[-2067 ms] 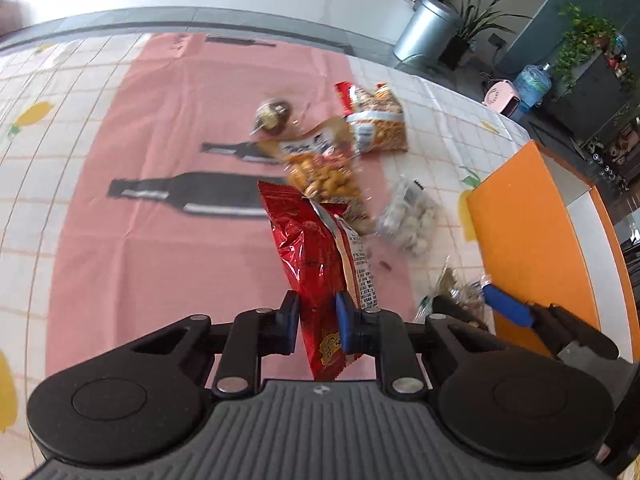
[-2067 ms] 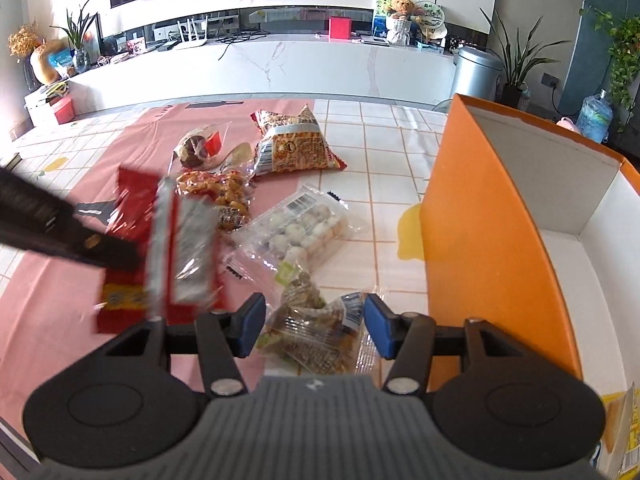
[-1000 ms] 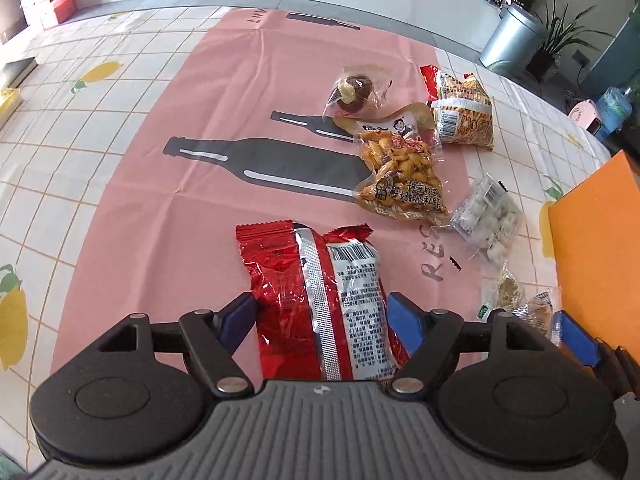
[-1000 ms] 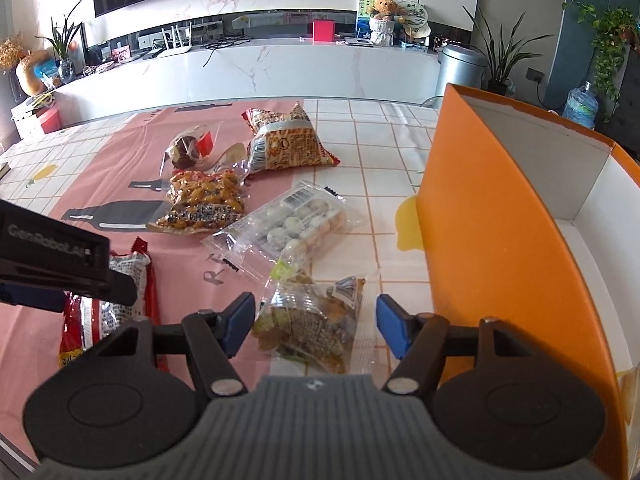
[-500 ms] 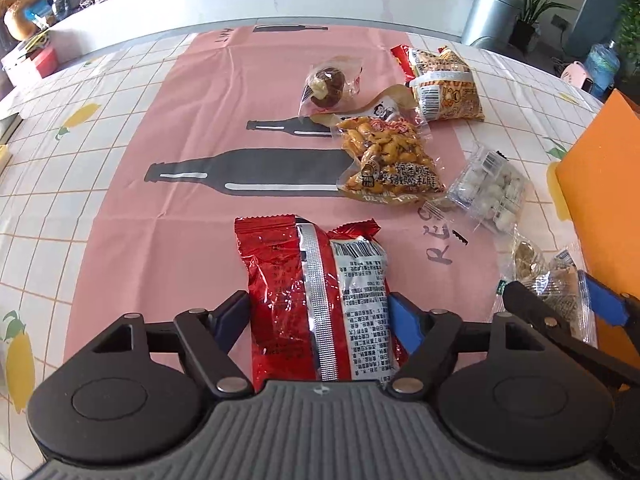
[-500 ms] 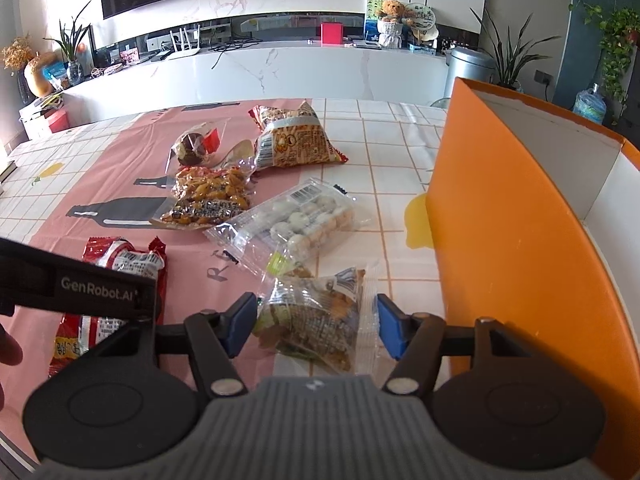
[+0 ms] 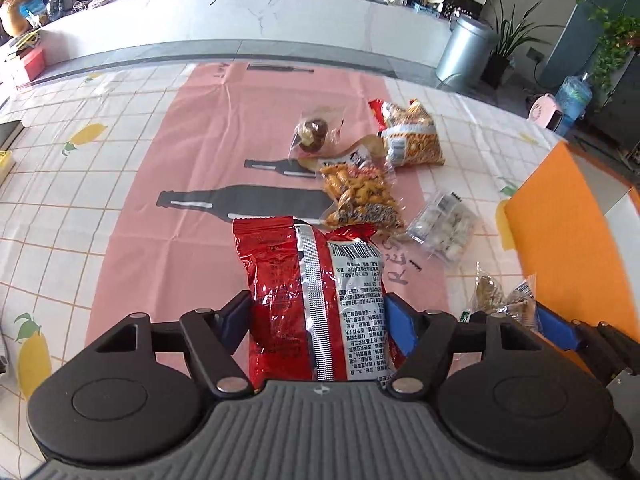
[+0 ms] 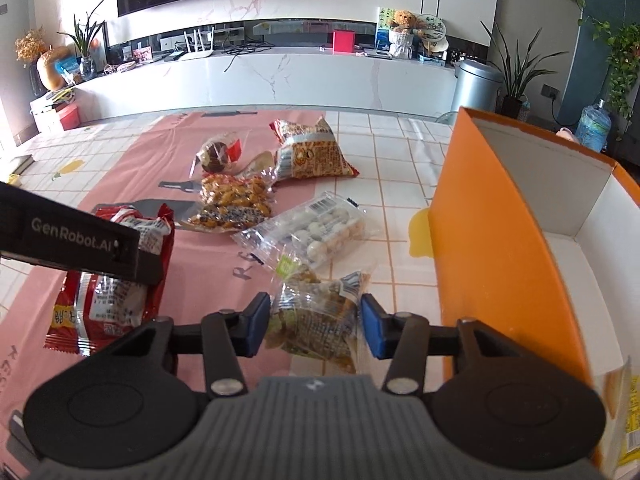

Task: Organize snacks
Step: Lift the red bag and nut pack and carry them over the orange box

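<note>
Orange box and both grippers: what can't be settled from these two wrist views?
- Orange box contents: right wrist view cuts off its near end; only a yellow packet shows at the edge.
- Red bag: its lower end hides under the left gripper body.
- Clear nut packet: contact with the right gripper pads is unclear.
- Bag print: too small.

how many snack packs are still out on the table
6: red bag between the left gripper's fingers, clear pack between the right's, white balls, peanuts, orange bag, chocolate ball farthest.
</note>
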A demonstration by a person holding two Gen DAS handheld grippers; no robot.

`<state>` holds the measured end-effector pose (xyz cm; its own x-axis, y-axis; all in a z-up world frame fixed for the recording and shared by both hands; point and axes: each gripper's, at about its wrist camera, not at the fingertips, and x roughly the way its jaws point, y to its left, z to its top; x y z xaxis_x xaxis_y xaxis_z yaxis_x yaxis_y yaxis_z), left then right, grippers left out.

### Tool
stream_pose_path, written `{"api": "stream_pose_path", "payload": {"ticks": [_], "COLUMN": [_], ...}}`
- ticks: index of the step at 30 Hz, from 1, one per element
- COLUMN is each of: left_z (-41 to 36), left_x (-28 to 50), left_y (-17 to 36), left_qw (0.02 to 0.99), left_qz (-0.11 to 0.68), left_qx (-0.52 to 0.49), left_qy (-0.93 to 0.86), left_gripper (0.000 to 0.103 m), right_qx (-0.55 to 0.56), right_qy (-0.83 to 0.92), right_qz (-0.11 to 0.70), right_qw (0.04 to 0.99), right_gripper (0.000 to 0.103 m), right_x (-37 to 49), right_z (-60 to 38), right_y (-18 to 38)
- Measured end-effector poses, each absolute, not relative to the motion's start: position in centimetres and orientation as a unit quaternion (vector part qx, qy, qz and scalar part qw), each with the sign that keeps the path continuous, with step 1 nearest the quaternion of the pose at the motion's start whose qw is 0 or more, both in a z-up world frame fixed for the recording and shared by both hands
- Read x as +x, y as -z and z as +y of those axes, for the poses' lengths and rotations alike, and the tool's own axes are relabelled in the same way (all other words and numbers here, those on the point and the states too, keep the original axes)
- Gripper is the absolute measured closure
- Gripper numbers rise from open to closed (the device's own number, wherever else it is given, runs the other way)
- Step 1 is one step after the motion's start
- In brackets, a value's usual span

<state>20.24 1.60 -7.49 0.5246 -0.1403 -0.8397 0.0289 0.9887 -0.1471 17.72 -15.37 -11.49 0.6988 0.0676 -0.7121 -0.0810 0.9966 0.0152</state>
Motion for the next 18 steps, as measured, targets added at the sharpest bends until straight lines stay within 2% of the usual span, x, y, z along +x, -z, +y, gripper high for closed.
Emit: {"api": "stream_pose_path", "payload": {"ticks": [18], "left_z": [-1.8], "left_x": [15.2], "left_y": [-0.2], "left_qw": [0.881], "left_qz": [0.448], "left_qx": [-0.077], "left_qy": [0.128], "left_gripper": [0.023], "right_qx": [0.047], "right_qy": [-0.084], "right_qz": [0.392], "right_qw": [0.915], "right_gripper": [0.057], "right_x": [13.3], "right_z": [-21.0], "right_y": [0.6]}}
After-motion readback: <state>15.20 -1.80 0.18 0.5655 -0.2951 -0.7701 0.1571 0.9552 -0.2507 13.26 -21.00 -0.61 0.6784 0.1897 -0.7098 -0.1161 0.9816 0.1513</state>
